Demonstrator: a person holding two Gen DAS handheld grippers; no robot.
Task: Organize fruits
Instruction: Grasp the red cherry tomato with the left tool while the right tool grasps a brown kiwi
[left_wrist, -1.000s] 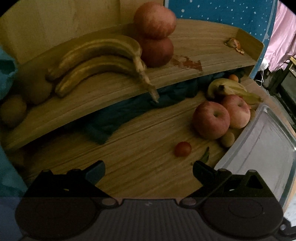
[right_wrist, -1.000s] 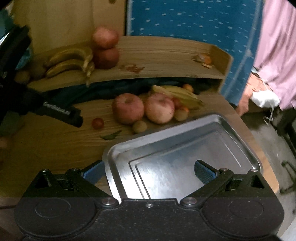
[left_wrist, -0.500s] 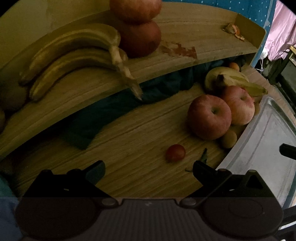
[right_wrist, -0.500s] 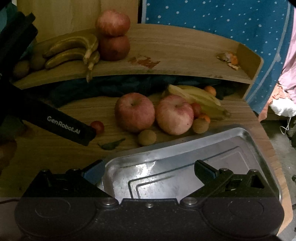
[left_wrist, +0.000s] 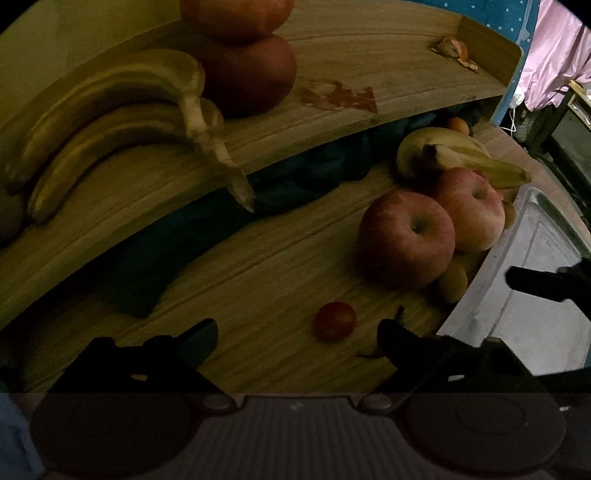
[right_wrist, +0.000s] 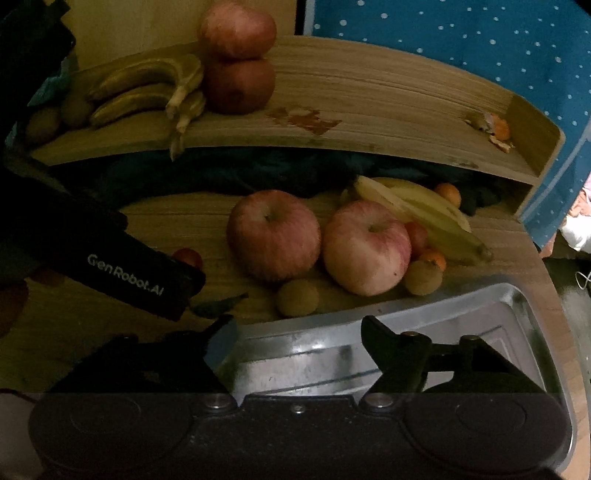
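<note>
Left claw (left_wrist: 297, 334) (agape) near cherry tomato (left_wrist: 335, 320)

I count four apples: two stacked on the shelf (right_wrist: 369, 107), the upper apple (right_wrist: 238, 29) on the lower apple (right_wrist: 240, 85), and two on the counter (right_wrist: 166, 218), the left apple (right_wrist: 273, 234) and the right apple (right_wrist: 367, 247). I see two bunches of bananas, the shelf bunch (right_wrist: 144, 88) and the counter bunch (right_wrist: 424, 218); how many fingers each has I cannot tell. Two small brown round fruits (right_wrist: 298, 297) (right_wrist: 423, 277) sit by the one metal tray (right_wrist: 524, 332). One small red fruit (left_wrist: 335, 320) lies alone, another red one (right_wrist: 417, 236) is tucked behind the right apple. Two small orange fruits (right_wrist: 448, 194) (right_wrist: 436, 258) show. I have two grippers: the left gripper (left_wrist: 295, 341) and the right gripper (right_wrist: 297, 332).
</note>
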